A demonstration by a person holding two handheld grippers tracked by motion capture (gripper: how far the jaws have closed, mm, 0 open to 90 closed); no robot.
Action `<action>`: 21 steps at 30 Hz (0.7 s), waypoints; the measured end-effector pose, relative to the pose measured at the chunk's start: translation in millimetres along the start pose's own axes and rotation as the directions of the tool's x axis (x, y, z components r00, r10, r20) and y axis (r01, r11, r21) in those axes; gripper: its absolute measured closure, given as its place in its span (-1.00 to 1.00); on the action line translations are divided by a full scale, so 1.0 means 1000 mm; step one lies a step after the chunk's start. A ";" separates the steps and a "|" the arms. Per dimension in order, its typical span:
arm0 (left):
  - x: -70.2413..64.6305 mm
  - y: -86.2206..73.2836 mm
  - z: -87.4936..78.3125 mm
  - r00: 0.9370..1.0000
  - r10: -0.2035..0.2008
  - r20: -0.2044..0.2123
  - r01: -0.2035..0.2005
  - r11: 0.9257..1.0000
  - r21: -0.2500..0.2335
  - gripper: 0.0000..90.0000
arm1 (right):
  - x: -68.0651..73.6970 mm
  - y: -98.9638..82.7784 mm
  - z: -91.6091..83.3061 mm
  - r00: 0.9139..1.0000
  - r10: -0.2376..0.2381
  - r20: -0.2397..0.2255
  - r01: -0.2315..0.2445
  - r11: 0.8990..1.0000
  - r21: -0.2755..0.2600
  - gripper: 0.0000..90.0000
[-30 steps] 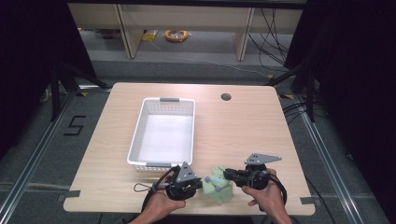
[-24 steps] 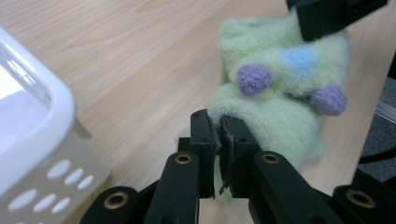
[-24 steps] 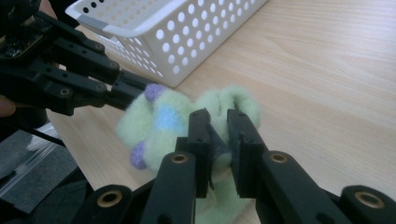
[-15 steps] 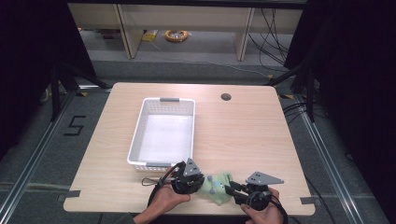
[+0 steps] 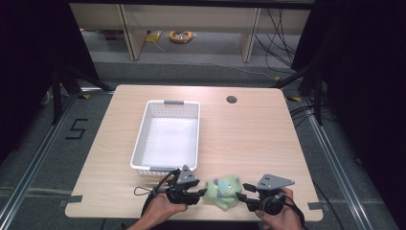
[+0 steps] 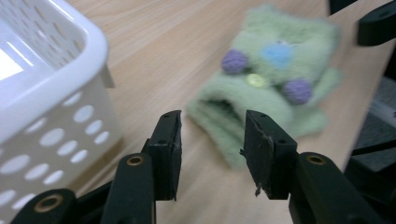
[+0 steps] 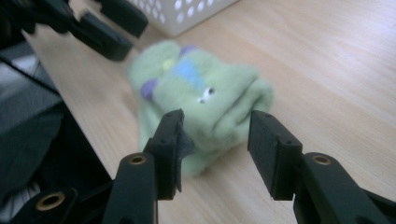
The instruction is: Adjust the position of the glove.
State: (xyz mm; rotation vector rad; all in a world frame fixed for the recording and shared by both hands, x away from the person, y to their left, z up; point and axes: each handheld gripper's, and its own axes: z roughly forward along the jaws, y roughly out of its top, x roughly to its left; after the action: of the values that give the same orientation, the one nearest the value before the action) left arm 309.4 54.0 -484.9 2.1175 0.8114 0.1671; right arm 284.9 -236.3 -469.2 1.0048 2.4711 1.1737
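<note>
One table [image 5: 249, 139], one white basket [image 5: 141, 143], one green fuzzy toy [image 5: 221, 191]. Two grippers, left gripper [image 5: 194, 195] and right gripper [image 5: 245, 192], one in each of two hands: left hand [image 5: 160, 211], right hand [image 5: 280, 218]. On the toy: two purple bumps [image 6: 233, 60], one blue patch [image 6: 279, 52], one yellow button [image 6: 255, 80]; one hole [image 5: 231, 99] in the tabletop.

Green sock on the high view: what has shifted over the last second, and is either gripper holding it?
The right gripper has drawn back toward the table's near edge, and the green sock has slid slightly nearer too. Both grippers stand open at its ends, neither holding it. The left gripper and the white basket have barely moved.
</note>
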 end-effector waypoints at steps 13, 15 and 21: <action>-0.018 -0.003 0.025 0.999 0.025 0.042 -0.027 0.999 0.039 0.30 | 0.000 -0.003 0.022 0.995 -0.102 -0.023 0.104 0.991 0.090 0.55; -0.016 -0.003 0.024 0.999 0.023 0.036 -0.024 0.999 0.032 0.55 | 0.000 -0.003 0.022 0.992 -0.127 -0.024 0.129 0.986 0.104 0.73; -0.011 0.008 0.009 0.999 0.023 0.034 -0.023 1.000 -0.014 0.83 | 0.004 0.005 0.008 0.995 -0.101 -0.026 0.102 0.993 0.051 0.80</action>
State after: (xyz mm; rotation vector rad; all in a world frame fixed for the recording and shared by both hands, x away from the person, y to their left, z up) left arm 308.3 38.1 -482.7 2.1115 0.7639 0.1480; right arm 287.6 -226.9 -470.2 0.8717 2.5510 1.1010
